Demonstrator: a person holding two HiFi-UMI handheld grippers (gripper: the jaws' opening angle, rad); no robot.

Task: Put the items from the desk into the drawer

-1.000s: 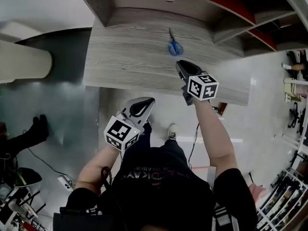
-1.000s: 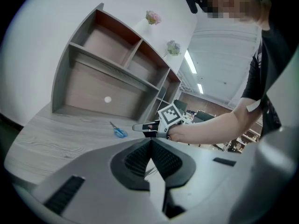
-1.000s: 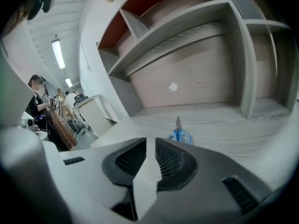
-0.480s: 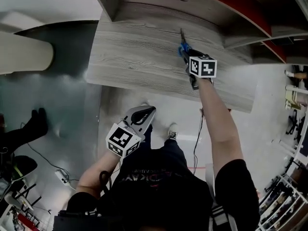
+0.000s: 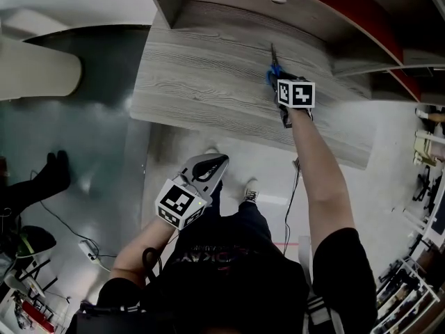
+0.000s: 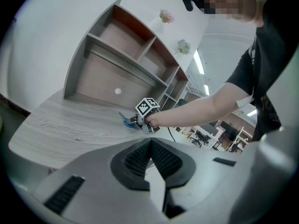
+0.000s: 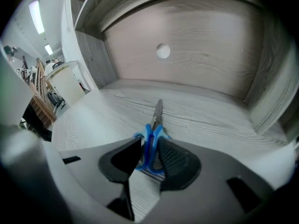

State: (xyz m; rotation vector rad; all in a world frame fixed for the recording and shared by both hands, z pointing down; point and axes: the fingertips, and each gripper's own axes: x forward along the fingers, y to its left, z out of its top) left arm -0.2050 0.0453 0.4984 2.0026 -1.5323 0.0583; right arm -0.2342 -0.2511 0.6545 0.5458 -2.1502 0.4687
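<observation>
A: The left hand-held gripper (image 6: 150, 146)?
B: Closed, empty, off the surface's (image 5: 195, 75) near edge.
A: The right hand-held gripper (image 7: 149, 143)?
B: Nearer. Its jaws, just opened wide, straddle the scissors' (image 7: 156, 118) blue handles; blades point straight away.

The blue-handled steel scissors (image 7: 157, 113) lie flat and closed on the grey wood-grain desk (image 5: 201, 75), right of its middle and near its back, with the blade tips pointing toward the desk's back.

The right hand-held gripper (image 5: 279, 81) hides most of the scissors (image 5: 271, 72).
</observation>
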